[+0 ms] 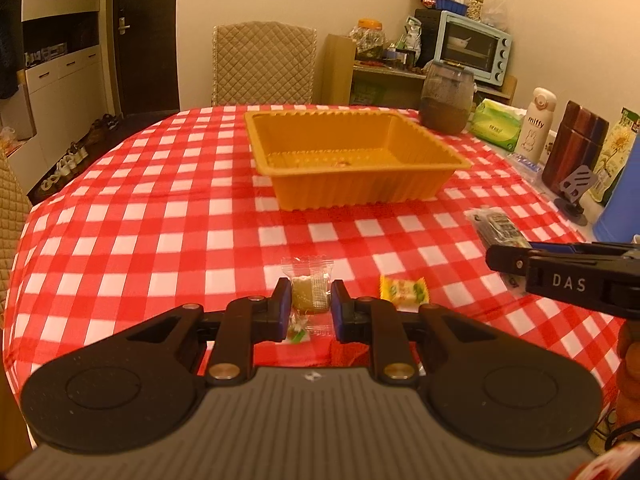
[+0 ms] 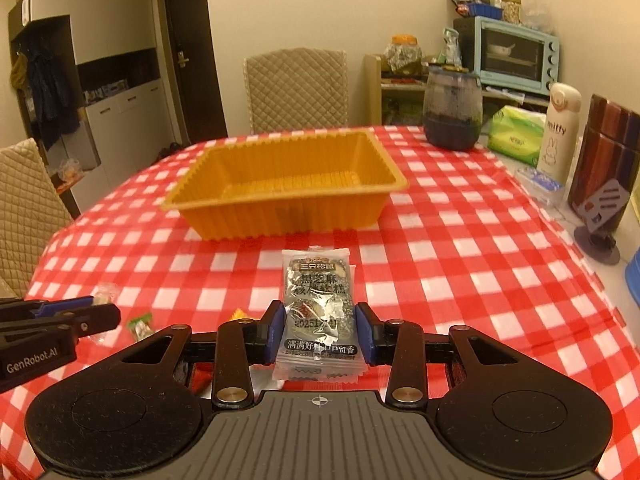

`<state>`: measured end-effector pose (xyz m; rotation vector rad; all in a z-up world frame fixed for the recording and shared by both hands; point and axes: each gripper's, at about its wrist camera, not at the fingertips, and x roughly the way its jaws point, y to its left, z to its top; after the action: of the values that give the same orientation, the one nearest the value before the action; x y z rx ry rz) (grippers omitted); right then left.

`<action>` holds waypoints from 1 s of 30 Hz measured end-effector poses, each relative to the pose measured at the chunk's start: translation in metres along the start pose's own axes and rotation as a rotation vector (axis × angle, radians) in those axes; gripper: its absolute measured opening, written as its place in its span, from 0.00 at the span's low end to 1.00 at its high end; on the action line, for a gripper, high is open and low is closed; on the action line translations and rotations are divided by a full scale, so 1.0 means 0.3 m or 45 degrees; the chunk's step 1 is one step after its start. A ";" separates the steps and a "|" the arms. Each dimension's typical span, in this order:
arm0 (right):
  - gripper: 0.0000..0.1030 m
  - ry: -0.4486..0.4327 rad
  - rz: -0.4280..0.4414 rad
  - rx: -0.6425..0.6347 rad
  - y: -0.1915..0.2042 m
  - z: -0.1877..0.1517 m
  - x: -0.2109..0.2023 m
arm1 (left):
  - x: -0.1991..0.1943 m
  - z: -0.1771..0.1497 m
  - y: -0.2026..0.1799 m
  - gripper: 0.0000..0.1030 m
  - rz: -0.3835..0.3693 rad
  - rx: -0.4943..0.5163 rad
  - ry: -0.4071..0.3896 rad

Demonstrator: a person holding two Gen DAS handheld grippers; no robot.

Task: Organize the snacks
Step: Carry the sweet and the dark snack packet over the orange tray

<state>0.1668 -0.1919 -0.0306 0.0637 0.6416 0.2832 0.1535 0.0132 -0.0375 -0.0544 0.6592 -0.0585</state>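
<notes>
An empty orange plastic tray (image 1: 404, 128) (image 2: 224, 204) sits mid-table on the red checked cloth. My left gripper (image 1: 310, 300) has its fingers closed against the sides of a clear-wrapped greenish snack (image 1: 308, 294) lying on the cloth. A small green-and-white candy (image 1: 298, 330) lies just below it. A yellow wrapped candy (image 1: 404, 291) lies to its right. My right gripper (image 2: 320, 320) has its fingers against the sides of a black sesame cake packet (image 2: 319, 312). In the left wrist view, that packet (image 1: 498, 228) shows by the right gripper's finger.
A dark jar (image 2: 452, 108), green tissue pack (image 2: 516, 134), white Miffy bottle (image 2: 560, 132), brown canister (image 2: 608, 160) and phone stand (image 2: 598, 220) line the table's right side. A blue container (image 1: 620, 200) stands at far right. Quilted chairs (image 2: 296, 88) surround the table.
</notes>
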 end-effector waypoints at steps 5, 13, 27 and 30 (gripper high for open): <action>0.37 -0.026 0.015 0.007 0.003 0.047 -0.002 | 0.000 0.046 -0.010 0.18 -0.027 0.004 -0.010; 0.37 -0.050 0.022 0.000 0.006 0.104 0.006 | 0.031 0.155 -0.022 0.18 -0.058 0.041 -0.050; 0.37 -0.093 0.051 -0.017 -0.018 0.276 0.090 | 0.127 0.356 -0.044 0.18 -0.105 0.066 -0.119; 0.37 -0.093 0.055 -0.014 -0.019 0.313 0.121 | 0.151 0.393 -0.046 0.18 -0.109 0.065 -0.128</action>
<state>0.2522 -0.1844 0.0227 0.0774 0.5664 0.3247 0.2610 0.0001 0.0287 -0.0362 0.5547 -0.1537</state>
